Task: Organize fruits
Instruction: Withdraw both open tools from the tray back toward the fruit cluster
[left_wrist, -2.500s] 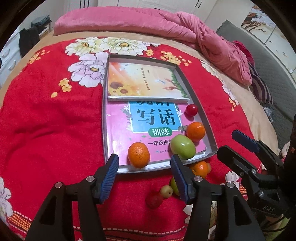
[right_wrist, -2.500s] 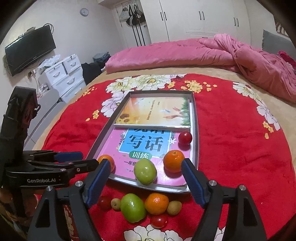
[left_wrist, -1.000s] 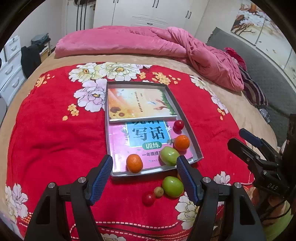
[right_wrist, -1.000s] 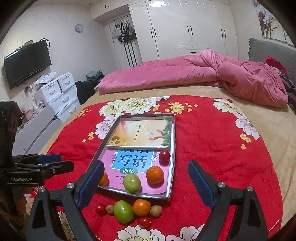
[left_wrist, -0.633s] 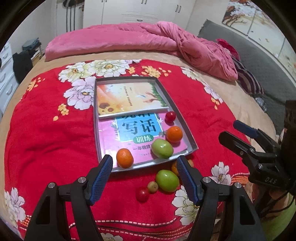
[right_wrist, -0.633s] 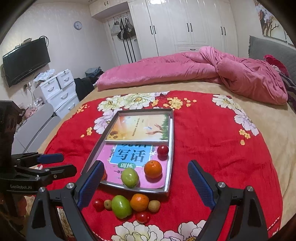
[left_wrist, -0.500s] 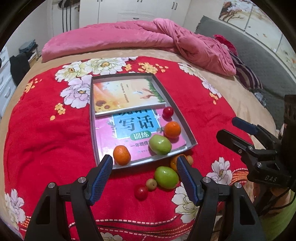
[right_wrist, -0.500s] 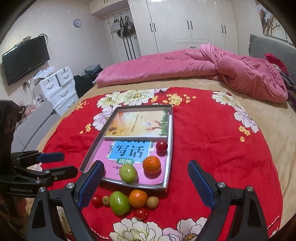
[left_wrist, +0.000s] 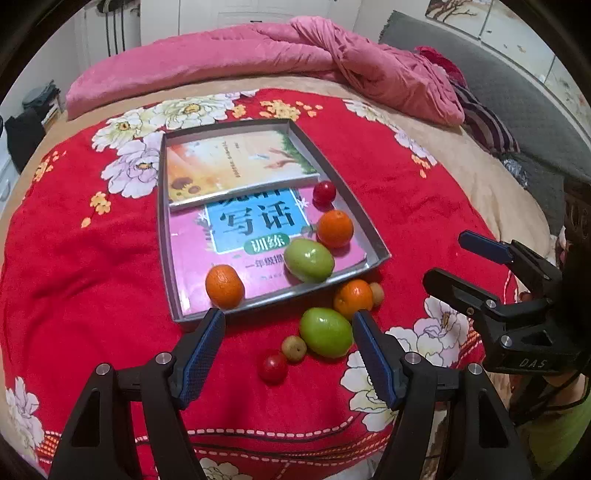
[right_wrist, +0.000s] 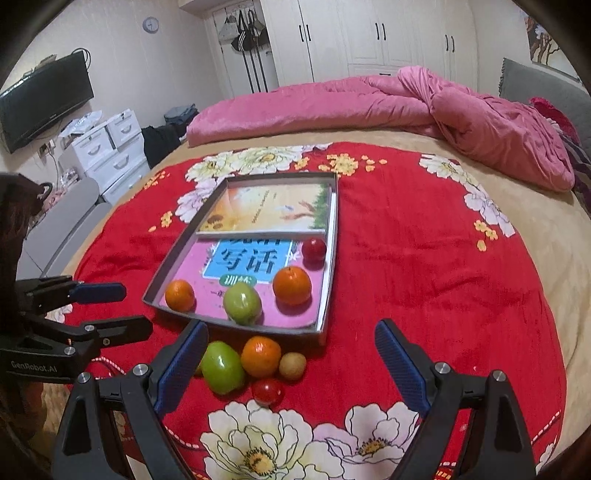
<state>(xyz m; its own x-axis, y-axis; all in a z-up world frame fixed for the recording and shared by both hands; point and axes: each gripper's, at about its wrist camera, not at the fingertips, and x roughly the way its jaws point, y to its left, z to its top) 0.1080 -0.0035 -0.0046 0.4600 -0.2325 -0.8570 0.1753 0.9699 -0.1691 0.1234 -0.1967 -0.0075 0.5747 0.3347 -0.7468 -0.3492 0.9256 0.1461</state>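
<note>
A grey metal tray (left_wrist: 373, 240) (right_wrist: 330, 258) lies on the red flowered blanket with two books inside. On the books rest two oranges (left_wrist: 224, 281) (left_wrist: 335, 228), a green fruit (left_wrist: 308, 259) and a small red fruit (left_wrist: 324, 191). In front of the tray lie a loose green fruit (left_wrist: 325, 332) (right_wrist: 222, 367), an orange (left_wrist: 353, 298) (right_wrist: 260, 356), two small brownish fruits (left_wrist: 294, 348) (right_wrist: 292, 365) and small red fruits (left_wrist: 272, 366) (right_wrist: 267, 391). My left gripper (left_wrist: 288, 338) hangs open above the loose fruit. My right gripper (right_wrist: 291, 349) is open too, empty, over the same group.
A crumpled pink quilt (right_wrist: 424, 107) lies across the back of the bed. White drawers (right_wrist: 110, 144) and a wall television (right_wrist: 44, 99) stand at the left, wardrobes behind. A dark headboard (left_wrist: 517, 99) is at the right. Bare red blanket (right_wrist: 443, 277) spreads right of the tray.
Both grippers have sunk toward the bed, so tray and loose fruit look larger and closer. The left view has rolled slightly. Neither gripper's opening has changed and no fruit has moved.
</note>
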